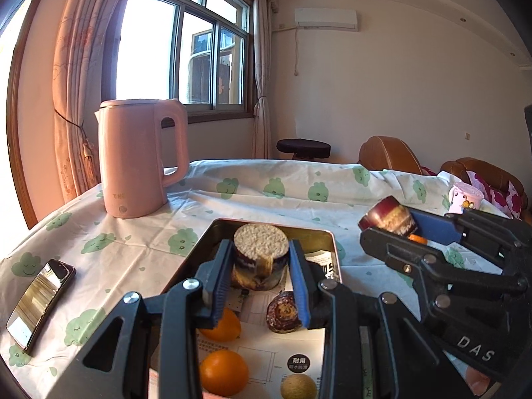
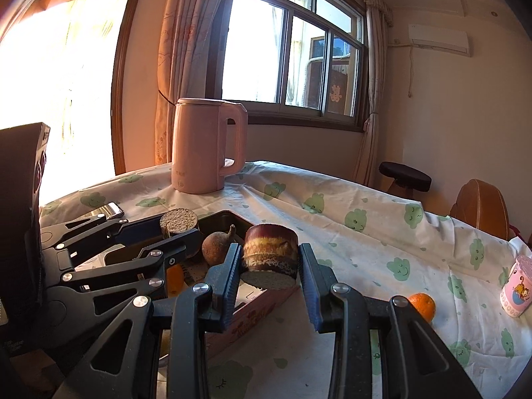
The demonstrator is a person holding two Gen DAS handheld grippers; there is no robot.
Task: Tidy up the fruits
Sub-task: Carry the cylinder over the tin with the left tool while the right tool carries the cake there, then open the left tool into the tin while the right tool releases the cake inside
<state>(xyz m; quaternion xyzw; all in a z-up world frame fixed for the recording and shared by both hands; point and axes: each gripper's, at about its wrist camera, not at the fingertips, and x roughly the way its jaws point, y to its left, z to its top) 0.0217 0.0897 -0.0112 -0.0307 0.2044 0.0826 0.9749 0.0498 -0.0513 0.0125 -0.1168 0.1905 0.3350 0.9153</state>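
Over cloud-print tablecloth (image 1: 139, 249), left gripper (image 1: 261, 277) and right gripper (image 2: 269, 266) each clenched on 1 sugarcane chunk (image 1: 261, 252) (image 2: 270, 252), just above the tin tray (image 1: 212, 232); next, lowering both in beside the oranges (image 1: 223, 372).

Clothed table (image 1: 266, 199) — kettle (image 1: 139, 159), phone (image 1: 40, 302), tin tray (image 1: 327, 242), cup (image 1: 465, 198).

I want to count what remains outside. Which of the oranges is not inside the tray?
The orange lying on the tablecloth, to the right of the right gripper near the pink cup. The other two oranges lie inside the tray.
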